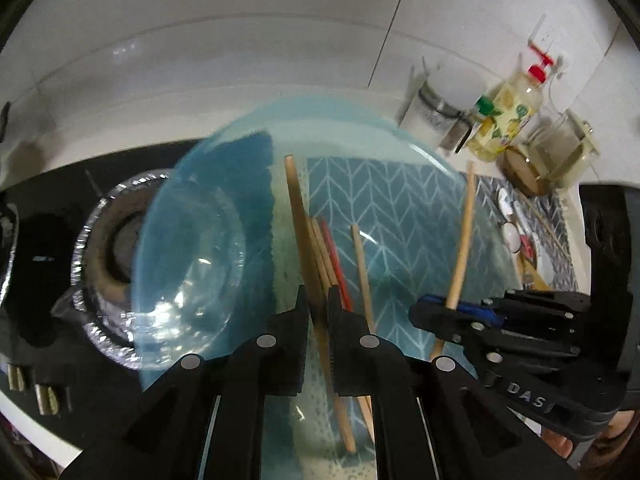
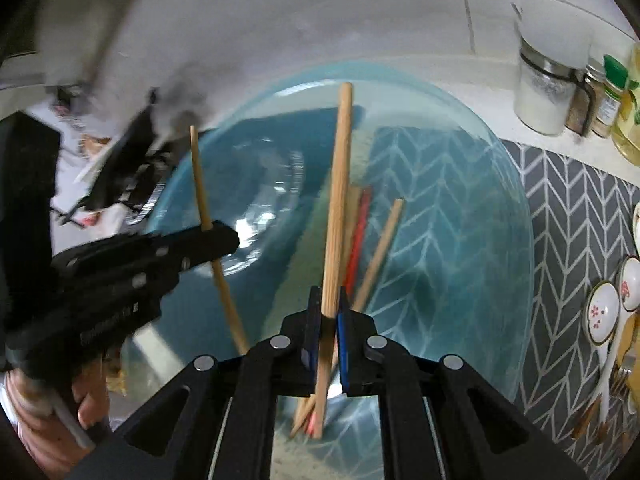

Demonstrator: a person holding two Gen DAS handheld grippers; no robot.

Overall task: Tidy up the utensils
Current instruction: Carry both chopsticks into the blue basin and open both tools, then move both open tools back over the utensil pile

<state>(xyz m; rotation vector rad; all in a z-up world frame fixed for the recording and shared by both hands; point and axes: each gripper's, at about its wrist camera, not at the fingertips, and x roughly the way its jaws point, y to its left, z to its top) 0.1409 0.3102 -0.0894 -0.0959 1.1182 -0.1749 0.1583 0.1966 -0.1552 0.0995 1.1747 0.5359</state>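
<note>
**A:** Which step are you on?

**Me:** Both loaded. My left tool is clamped on one wooden chopstick, my right tool on another, both over the blue glass bowl with a few sticks in it. Next, I'd guess: let them drop in.

**A:** Beyond that?

**Me:** Chevron mat on the table, spoons, jars by the tiled wall.

Oil bottle cut off at right edge. Spoons partly cropped at lower right. Upper-left clutter blurred beyond identification.
</note>
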